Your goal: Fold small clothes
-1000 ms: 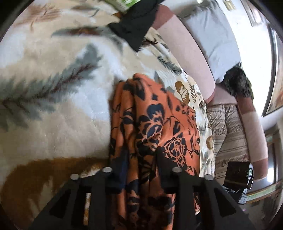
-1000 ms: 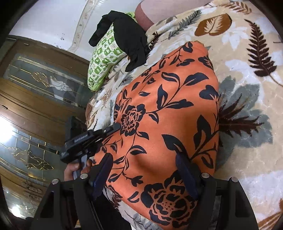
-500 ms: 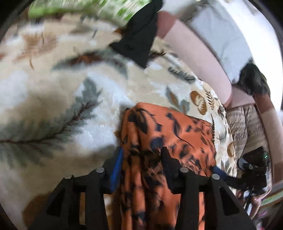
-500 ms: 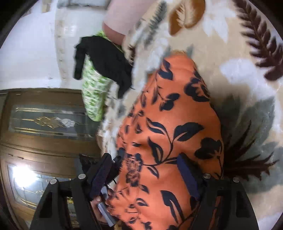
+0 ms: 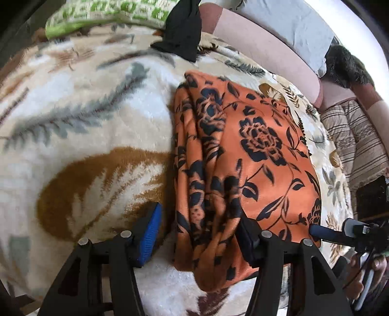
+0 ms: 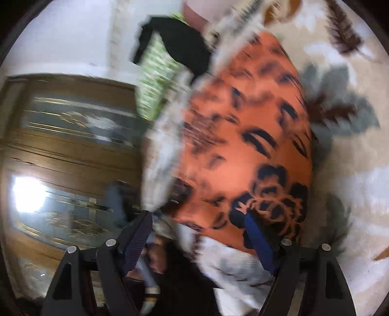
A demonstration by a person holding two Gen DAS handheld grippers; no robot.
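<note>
An orange garment with black flowers [image 5: 255,150] lies folded on a cream leaf-print blanket [image 5: 85,116]. Its bunched left edge runs toward my left gripper [image 5: 199,235], whose jaws are opening. The blue left pad stands clear of the cloth and the right pad sits at the cloth's near edge. One of my right gripper's fingers [image 5: 321,232] touches the garment's right edge. The right wrist view is blurred: the garment [image 6: 255,126] lies ahead of my right gripper [image 6: 198,240], which is open, with the blanket's edge between its fingers.
A black garment [image 5: 184,31] drapes over a green-patterned pillow [image 5: 109,14] at the far end. Pink and grey cushions [image 5: 267,48] and striped fabric [image 5: 359,141] lie to the right. A wooden door with glass panes [image 6: 68,145] stands beyond the blanket's edge.
My left gripper's jaws have spread and released the garment's bunched edge, and it has pulled back. The right wrist view has swung and gone blurred, its jaws staying wide.
</note>
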